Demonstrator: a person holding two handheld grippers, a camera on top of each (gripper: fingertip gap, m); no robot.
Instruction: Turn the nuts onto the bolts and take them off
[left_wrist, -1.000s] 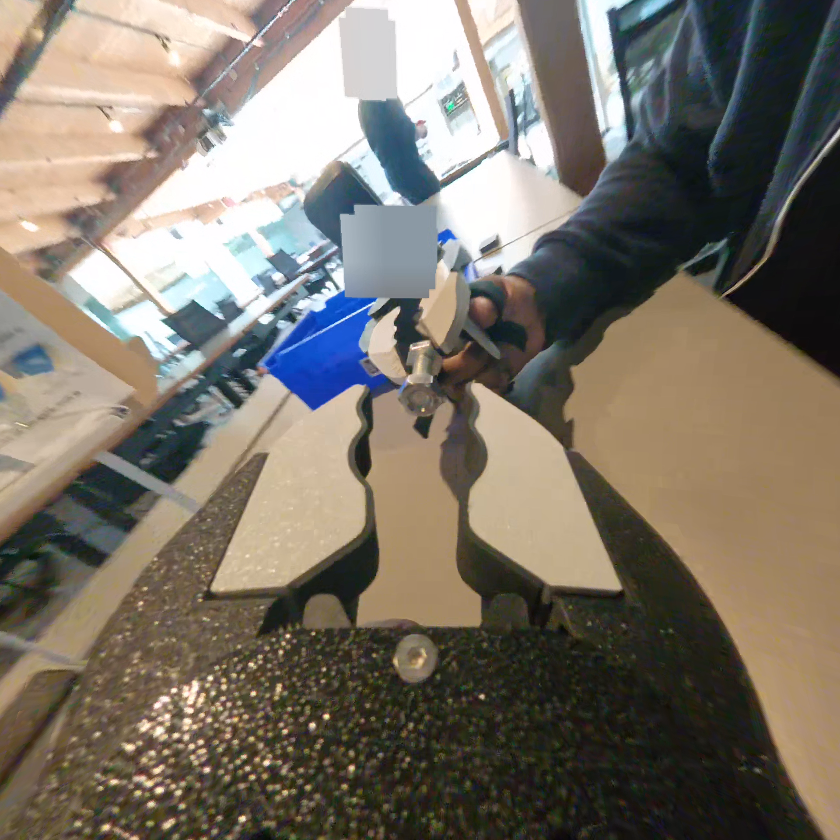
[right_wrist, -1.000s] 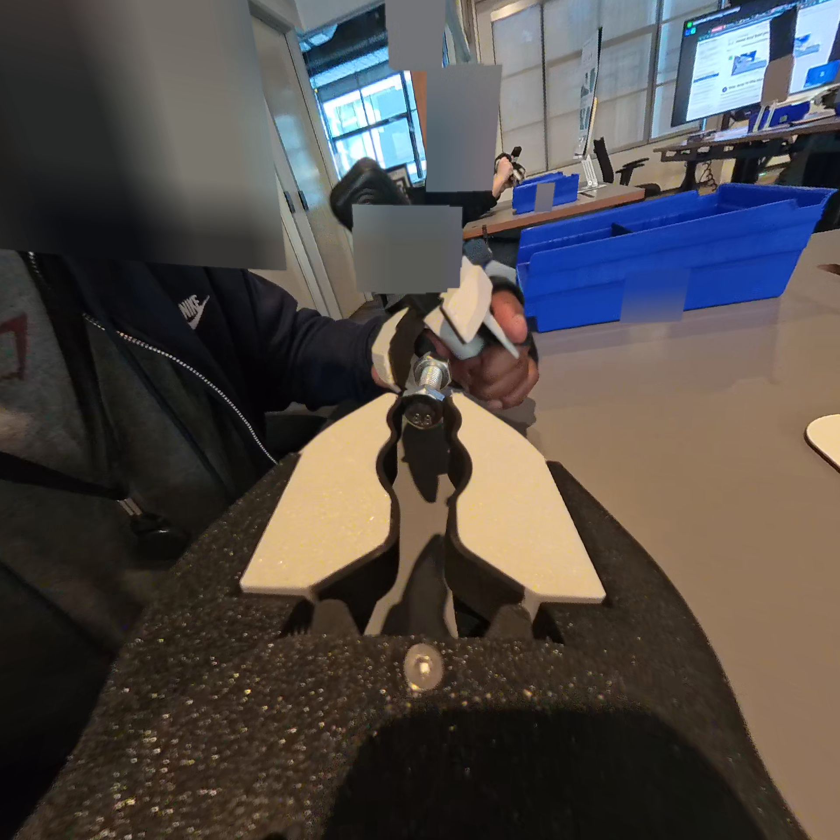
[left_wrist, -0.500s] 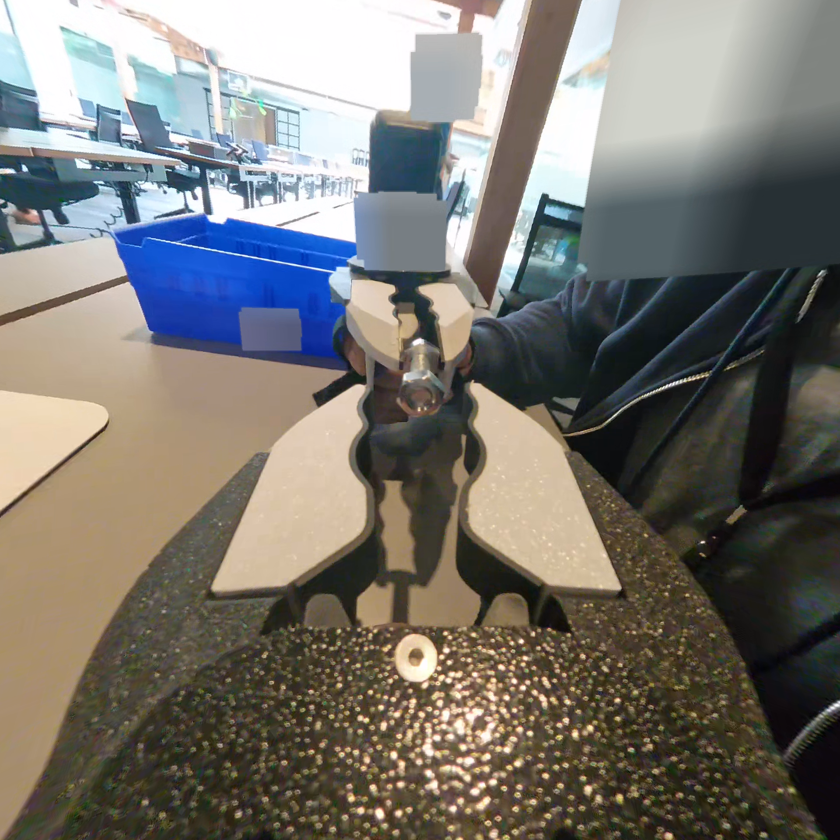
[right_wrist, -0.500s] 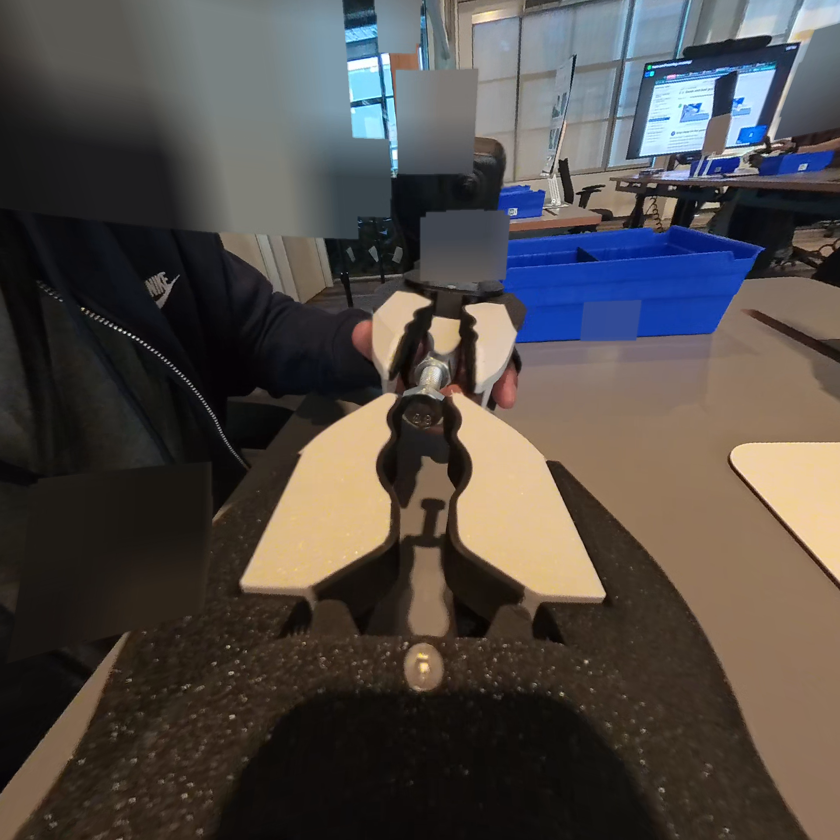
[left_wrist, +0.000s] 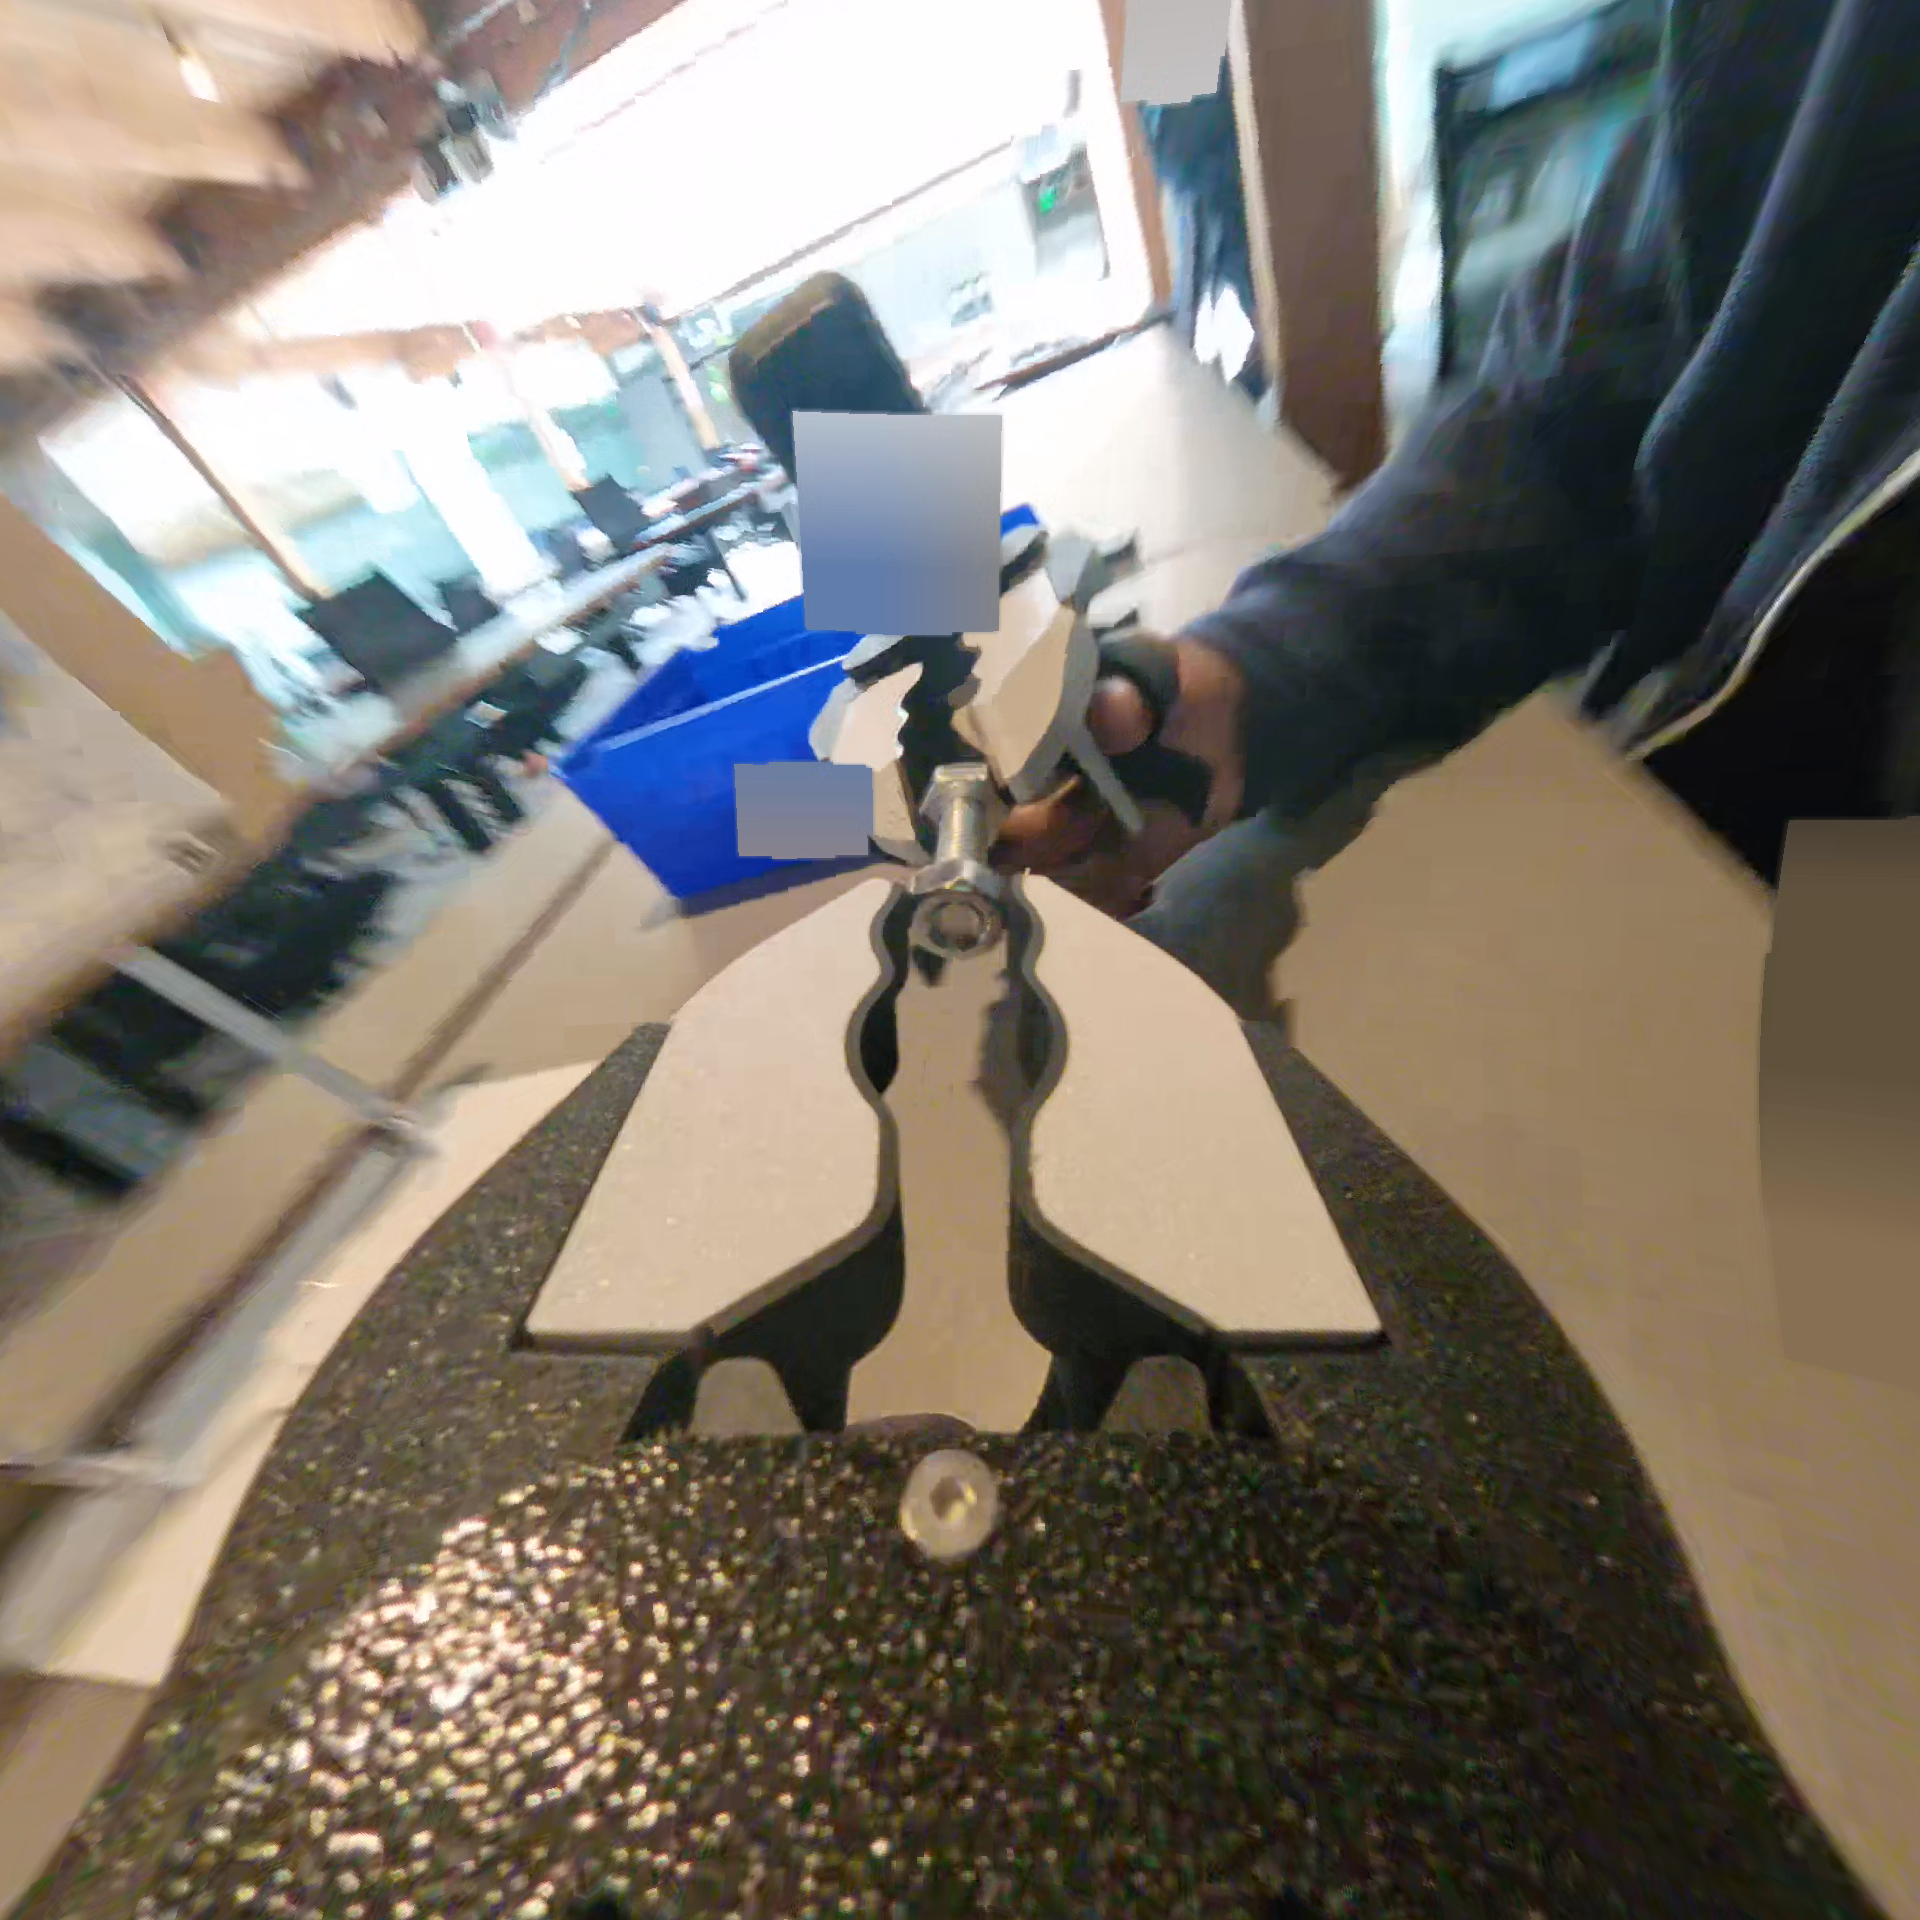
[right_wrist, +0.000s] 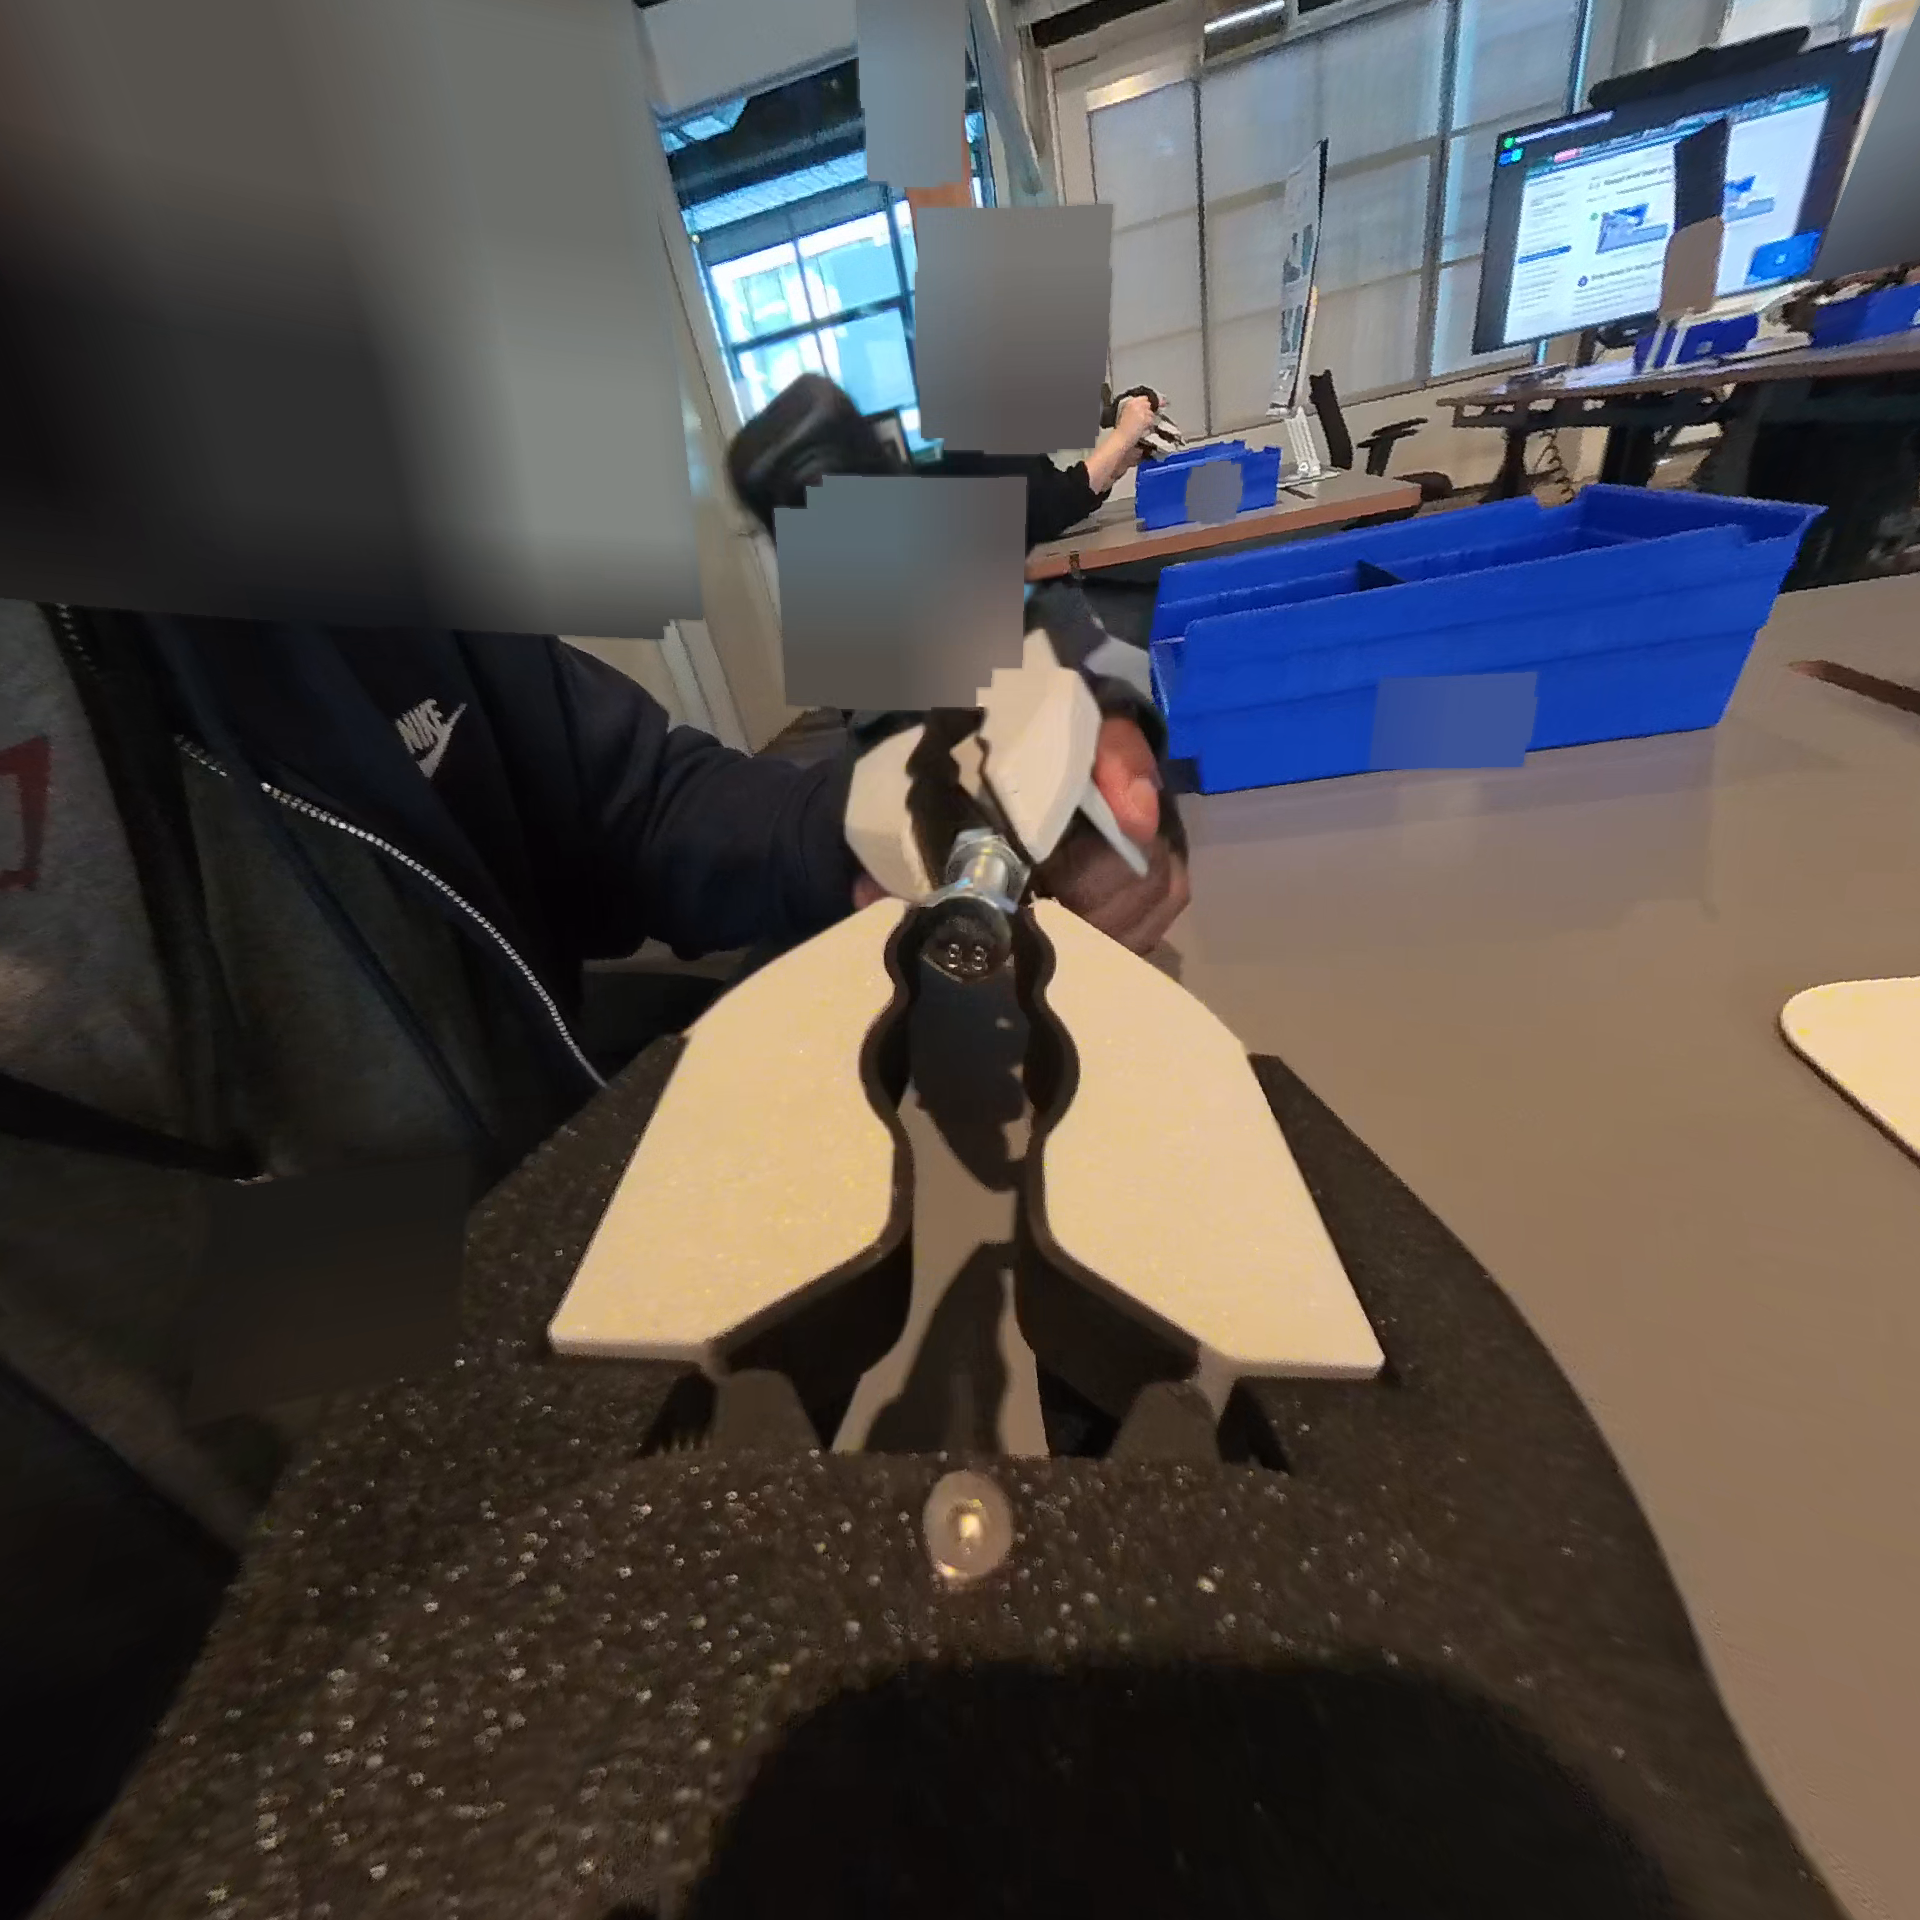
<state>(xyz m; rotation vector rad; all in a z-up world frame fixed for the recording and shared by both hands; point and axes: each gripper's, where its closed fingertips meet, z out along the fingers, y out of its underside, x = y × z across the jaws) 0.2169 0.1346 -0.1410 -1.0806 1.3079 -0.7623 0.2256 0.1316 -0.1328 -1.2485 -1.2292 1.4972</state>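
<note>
**Item 1. Left hand-held gripper** (left_wrist: 951, 920): black speckled body with pale grey fingers. The fingers were drawn together at the tips and clamped on the nut (left_wrist: 951, 927). It was raised off the surface (right_wrist: 1455, 987), on the person's side of the blue bin (right_wrist: 1455, 623). In the right wrist view it appeared tilted, just left of the bin's near corner, and was gripped by a hand (right_wrist: 1127, 831) coming out of a dark sleeve (right_wrist: 675, 810).

**Item 2. Right hand-held gripper** (right_wrist: 961, 951): same make. The fingertips were closed on the dark head of the bolt (right_wrist: 961, 954). It faced the left one tip to tip, also on the person's side of the bin.

**Item 3. Bolt and nut**: silver threaded shank with a hex nut seated on it. The pair spanned the short gap between the two sets of fingertips and was carried in the air, clear of the surface, in front of the bin. How far the nut was wound on could not be told.

**Item 4. Blue bin**: long, open-topped and divided inside. It rested on the grey surface.

**Item 5. Pale mat** (right_wrist: 1849, 1049): rounded corner, lying flat on the surface, nearer the camera than the bin and off its right end.

**Item 6. Monitor** (right_wrist: 1662, 239): lit, on a desk well behind the bin.

The left wrist view was motion-blurred at its edges.
</note>
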